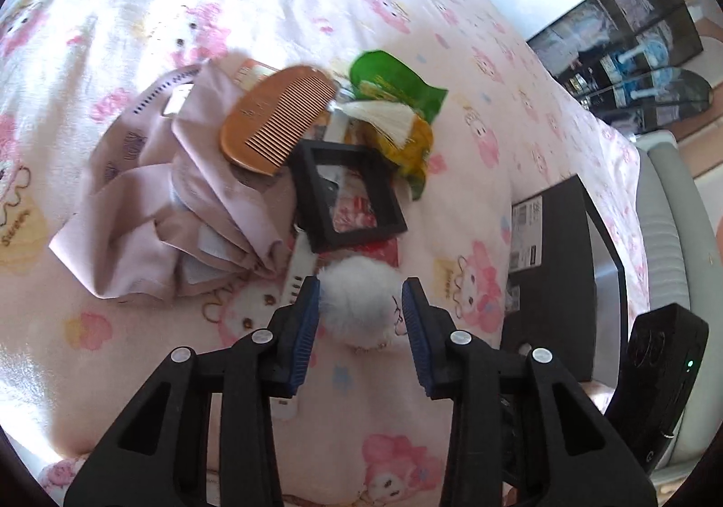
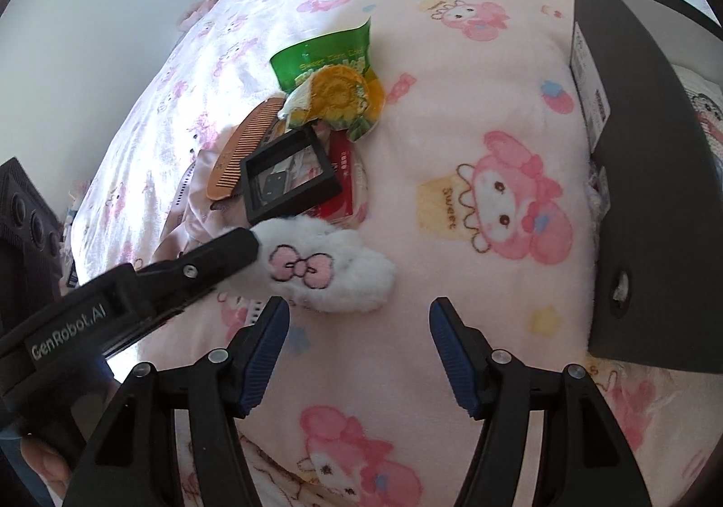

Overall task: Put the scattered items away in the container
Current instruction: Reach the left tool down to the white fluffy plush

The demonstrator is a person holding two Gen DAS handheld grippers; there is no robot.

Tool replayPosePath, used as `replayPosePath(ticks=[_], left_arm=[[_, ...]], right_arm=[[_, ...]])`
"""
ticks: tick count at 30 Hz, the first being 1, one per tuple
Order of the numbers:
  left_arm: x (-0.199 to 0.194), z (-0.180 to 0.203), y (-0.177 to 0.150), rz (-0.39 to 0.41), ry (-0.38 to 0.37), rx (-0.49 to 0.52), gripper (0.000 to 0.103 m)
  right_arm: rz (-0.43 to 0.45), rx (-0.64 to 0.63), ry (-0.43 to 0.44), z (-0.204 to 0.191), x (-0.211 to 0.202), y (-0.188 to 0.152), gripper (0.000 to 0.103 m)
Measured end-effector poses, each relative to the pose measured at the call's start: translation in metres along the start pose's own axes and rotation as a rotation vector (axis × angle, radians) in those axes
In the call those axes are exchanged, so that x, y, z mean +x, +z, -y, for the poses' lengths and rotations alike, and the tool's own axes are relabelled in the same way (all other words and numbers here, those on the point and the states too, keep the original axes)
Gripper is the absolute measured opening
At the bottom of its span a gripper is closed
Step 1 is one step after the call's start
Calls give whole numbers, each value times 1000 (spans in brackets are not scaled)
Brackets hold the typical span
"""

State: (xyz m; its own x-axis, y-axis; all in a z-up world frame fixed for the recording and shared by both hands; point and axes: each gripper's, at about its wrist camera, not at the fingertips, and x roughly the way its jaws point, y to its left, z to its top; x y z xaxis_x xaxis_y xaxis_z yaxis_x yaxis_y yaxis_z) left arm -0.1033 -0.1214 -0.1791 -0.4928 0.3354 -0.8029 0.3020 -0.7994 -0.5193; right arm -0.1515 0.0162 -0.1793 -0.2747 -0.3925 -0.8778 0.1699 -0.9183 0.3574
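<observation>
Our left hand-held gripper (image 1: 361,294), marked "GenRobot.AI", has its 2 blue pads either side of the white fluffy pouch (image 1: 359,303), not visibly pressing it. The right hand-held gripper (image 2: 359,312) stands apart, empty. We read "Sweet" on the blanket (image 2: 452,199); the black container (image 2: 646,190) lies just right.

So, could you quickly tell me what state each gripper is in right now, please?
Left gripper: open around the white fluffy plush, pads not visibly pressing it yet.
Right gripper: open, holding nothing, above the pink blanket.
</observation>
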Motion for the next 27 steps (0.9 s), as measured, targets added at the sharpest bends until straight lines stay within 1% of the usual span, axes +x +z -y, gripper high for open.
replayPosePath(ticks=[1,3,5,7,10,13,15,18,20,22,24,25,26,27], left_arm=[[0,-4,1,3,-4,-22,36],[3,-8,2,2,27,-51,36],[9,-9,3,-9,57,-52,36],[13,-7,2,-19,73,-41,36],[14,-8,2,-17,86,-31,36],[23,-8,2,-49,116,-27,37],[28,-6,1,-65,139,-15,37],[29,-7,-1,-70,166,-19,37],[29,-11,-1,-65,199,-52,39],[27,-15,-1,-56,214,-75,39],[29,-13,-3,-67,219,-58,39],[30,-11,-4,-76,216,-46,37],[30,-11,-4,-81,203,-44,37],[29,-11,-4,-88,162,-46,37]], right_arm=[[2,2,-25,2,1,1,62],[-13,15,-64,8,8,4,63],[-43,40,-99,16,17,5,63],[-44,60,-101,22,21,5,63],[-29,87,-44,26,24,6,63],[-33,153,53,34,31,10,63],[-50,199,95,40,38,11,63],[-56,207,131,41,44,12,63],[-61,180,134,36,45,13,63],[-61,166,142,32,43,12,63],[-69,171,204,29,39,7,63],[-75,171,226,27,38,6,63],[-76,163,236,24,37,5,61],[-71,162,234,23,35,4,60]])
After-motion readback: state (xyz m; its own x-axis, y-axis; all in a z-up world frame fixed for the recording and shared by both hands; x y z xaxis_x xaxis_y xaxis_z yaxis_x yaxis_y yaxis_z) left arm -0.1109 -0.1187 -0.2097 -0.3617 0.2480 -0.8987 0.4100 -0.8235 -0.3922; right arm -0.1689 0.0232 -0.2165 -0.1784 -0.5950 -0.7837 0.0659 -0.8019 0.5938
